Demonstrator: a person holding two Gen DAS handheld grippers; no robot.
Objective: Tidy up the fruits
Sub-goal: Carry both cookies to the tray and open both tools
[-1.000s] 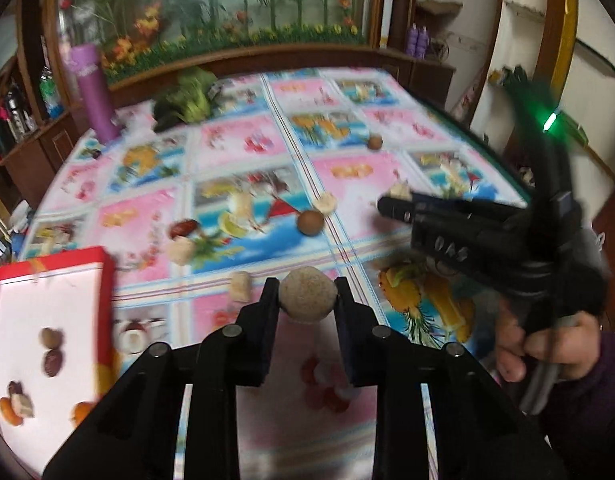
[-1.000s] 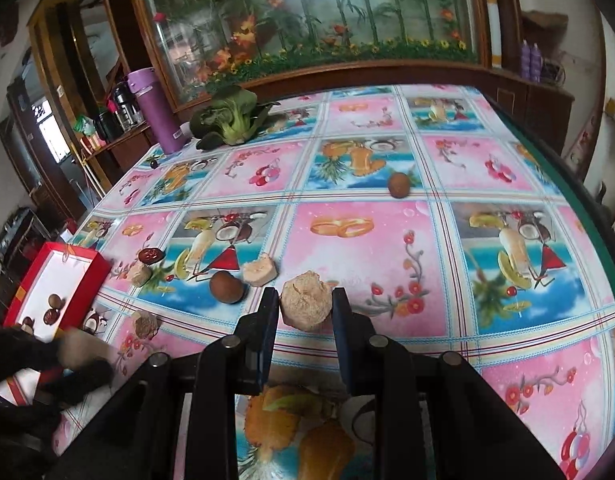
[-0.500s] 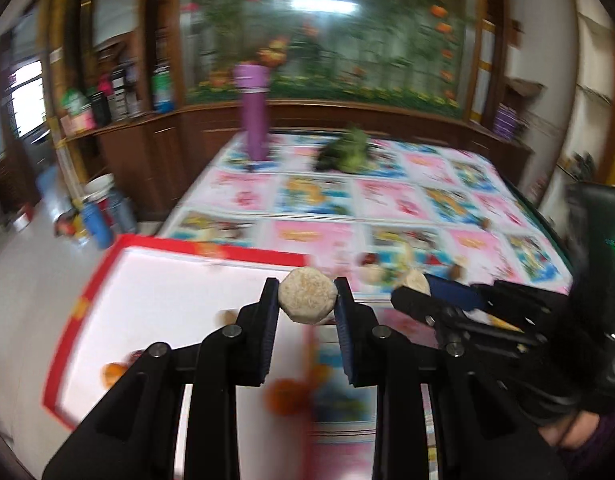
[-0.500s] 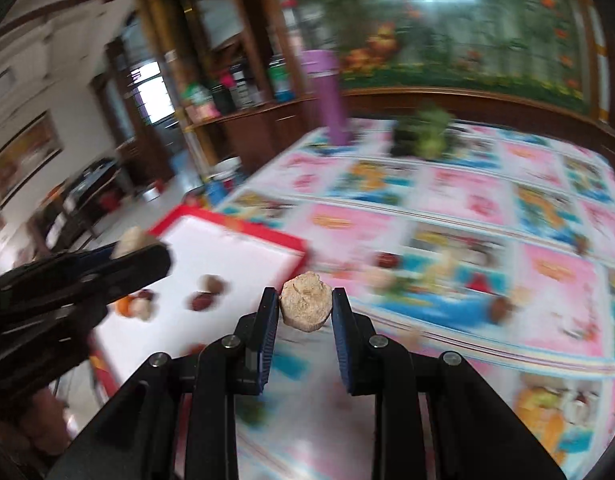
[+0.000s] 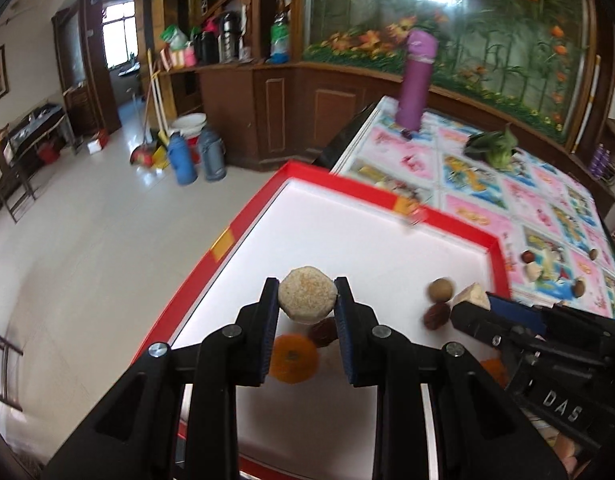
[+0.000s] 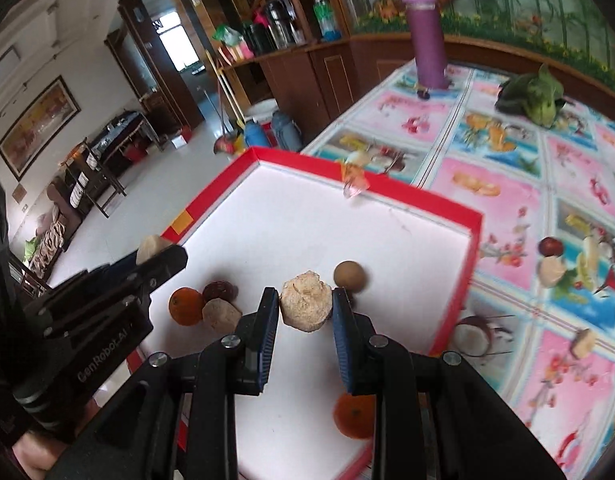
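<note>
My left gripper (image 5: 306, 300) is shut on a round tan fruit (image 5: 307, 299) above the white floor of the red-rimmed tray (image 5: 347, 188). My right gripper (image 6: 306, 307) is shut on a rough beige fruit (image 6: 306, 306) over the same tray (image 6: 391, 192). In the tray lie an orange (image 6: 186, 305), a dark red fruit (image 6: 220, 290), a tan piece (image 6: 221, 315), a brown round fruit (image 6: 349, 276) and a second orange (image 6: 354, 416). The right gripper's tip (image 5: 473, 300) shows at the tray's right in the left wrist view.
The tray sits at the corner of a table with a fruit-print cloth (image 6: 507, 200). Several loose fruits (image 6: 551, 258) lie on the cloth right of the tray. A purple flask (image 6: 427, 40) and leafy greens (image 6: 535, 96) stand farther back. The floor drops off left of the tray.
Both grippers have swung left from the cloth, each carrying its fruit, and now hang lower over the tray.
</note>
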